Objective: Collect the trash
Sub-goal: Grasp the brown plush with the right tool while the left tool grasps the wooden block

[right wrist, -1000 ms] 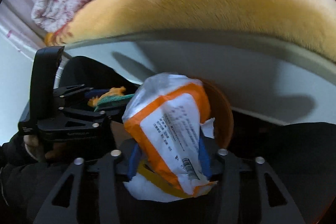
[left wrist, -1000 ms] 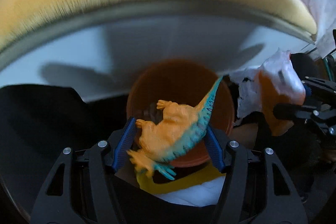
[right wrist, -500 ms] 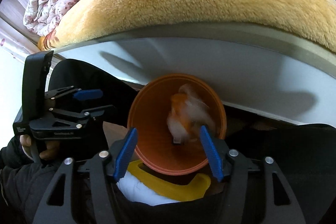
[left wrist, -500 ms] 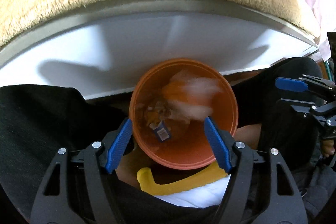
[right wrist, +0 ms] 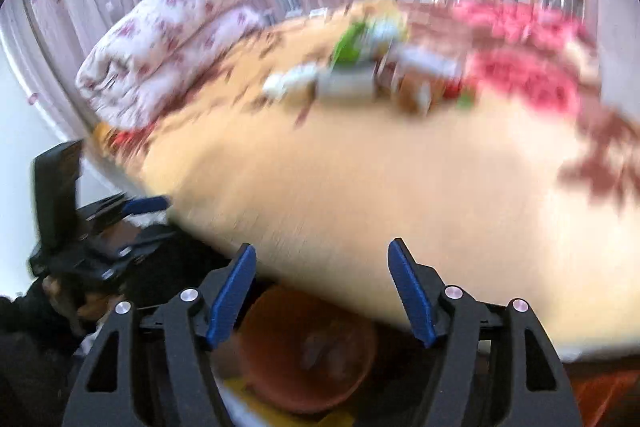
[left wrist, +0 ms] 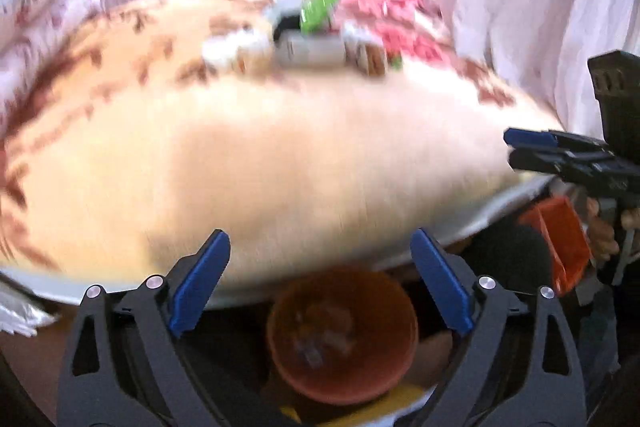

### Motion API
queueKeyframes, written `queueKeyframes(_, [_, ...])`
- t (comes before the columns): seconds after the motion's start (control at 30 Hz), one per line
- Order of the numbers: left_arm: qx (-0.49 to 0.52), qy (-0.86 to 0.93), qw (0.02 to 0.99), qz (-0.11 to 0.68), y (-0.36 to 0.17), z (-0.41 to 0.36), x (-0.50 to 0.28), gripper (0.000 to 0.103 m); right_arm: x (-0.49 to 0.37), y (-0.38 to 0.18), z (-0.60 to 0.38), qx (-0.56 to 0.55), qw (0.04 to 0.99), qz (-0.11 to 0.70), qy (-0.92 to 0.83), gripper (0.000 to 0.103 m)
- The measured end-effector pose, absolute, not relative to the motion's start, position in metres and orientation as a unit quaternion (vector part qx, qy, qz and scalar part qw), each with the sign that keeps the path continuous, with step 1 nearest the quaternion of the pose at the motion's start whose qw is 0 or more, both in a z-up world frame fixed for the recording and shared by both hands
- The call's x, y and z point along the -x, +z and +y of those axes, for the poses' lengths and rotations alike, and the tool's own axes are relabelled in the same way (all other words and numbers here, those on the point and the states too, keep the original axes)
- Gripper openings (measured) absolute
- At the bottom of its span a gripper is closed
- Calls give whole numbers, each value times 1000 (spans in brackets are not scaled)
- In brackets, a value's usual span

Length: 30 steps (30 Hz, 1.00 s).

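Two grippers, both empty: the left gripper (left wrist: 320, 283) and right gripper (right wrist: 322, 287) each show fingers spread wide with nothing between them. A second ago the left held an orange toy dinosaur and the right an orange-and-white wrapper over the orange bin (left wrist: 342, 333); both pieces now appear to lie inside it, though blur hides detail. The bin sits low, just beneath and between the fingers in both wrist views. Views have swung up from the bin to the bed (left wrist: 280, 155), with heavy motion blur. Ahead of the fingers, far across the blanket, a cluster of remaining trash (left wrist: 304, 43): green wrapper, pale packets, exact kinds unreadable. Judgement: one drop-off done; the next reach goes forward to that cluster.
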<state>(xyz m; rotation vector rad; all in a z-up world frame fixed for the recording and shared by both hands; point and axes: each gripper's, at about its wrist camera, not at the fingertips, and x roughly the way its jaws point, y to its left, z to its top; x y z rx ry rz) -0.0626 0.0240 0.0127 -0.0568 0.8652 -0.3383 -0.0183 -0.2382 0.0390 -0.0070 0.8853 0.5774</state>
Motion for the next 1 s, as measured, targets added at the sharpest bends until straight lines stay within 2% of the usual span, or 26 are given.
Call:
queueKeyframes(0.13, [29,-134,910,390,29,17,40,90,-37,52,-231,32,896,378,232,67])
queueKeyframes(0.27, [41,-130,913,385,27,11,24,90,-88,44,-218,63,906,369,199,67])
queueKeyframes(0.47, [28,-129,906,401,14,2,15,90,-157,6,-189,140,887,396,192,67])
queueKeyframes(0.67, [49,-134,898,416,2,6,8,90,-196,-13,-186,142,872,428,191,67])
queueKeyframes(0.8, [56,-133,895,422,-2,6,2,90,-207,-22,-183,138,862,445,201,45])
queueKeyframes(0.83, [59,-133,894,424,-2,6,0,90,-208,-22,-182,140,862,444,198,34])
queueKeyframes(0.9, [64,-132,892,426,-2,5,-3,90,-204,-20,-182,135,862,448,197,29])
queueKeyframes(1.0, [69,-124,893,427,-1,6,-9,90,-194,-16,-186,123,866,443,197,27])
